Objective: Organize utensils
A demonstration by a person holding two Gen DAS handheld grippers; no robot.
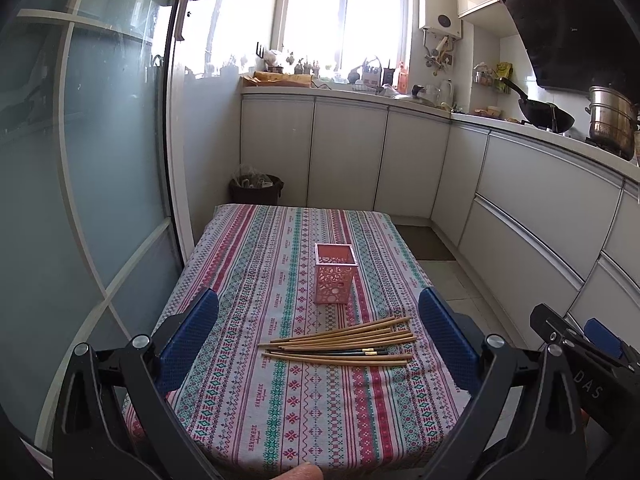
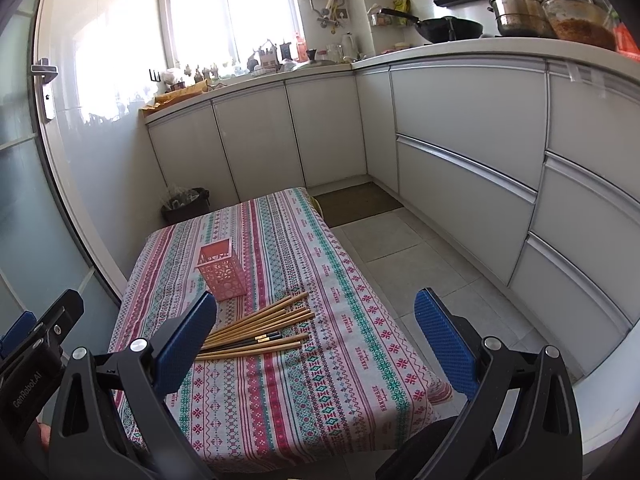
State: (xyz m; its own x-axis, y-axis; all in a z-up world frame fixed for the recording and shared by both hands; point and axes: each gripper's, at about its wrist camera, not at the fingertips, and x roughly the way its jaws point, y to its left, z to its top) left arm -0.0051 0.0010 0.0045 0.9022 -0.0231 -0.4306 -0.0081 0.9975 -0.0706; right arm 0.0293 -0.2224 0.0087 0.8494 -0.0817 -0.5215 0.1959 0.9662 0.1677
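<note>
A pile of several wooden chopsticks with a dark pair among them [image 1: 340, 342] lies on the patterned tablecloth [image 1: 280, 408]; it also shows in the right wrist view [image 2: 260, 330]. A pink perforated square holder [image 1: 334, 274] stands upright and empty just behind the pile, and shows in the right wrist view [image 2: 222, 266]. My left gripper [image 1: 318, 332] is open and empty, held above the near side of the table with the pile between its fingers. My right gripper [image 2: 316, 330] is open and empty, to the right of the pile. Its left finger [image 2: 186, 340] hides the pile's near ends.
The small table [image 2: 360, 360] stands in a narrow kitchen. A glass sliding door [image 1: 100, 160] is on the left, white cabinets [image 2: 460, 140] on the right and at the back. A dark waste bin [image 1: 256, 188] stands behind the table. Tiled floor [image 2: 400, 248] lies to the right.
</note>
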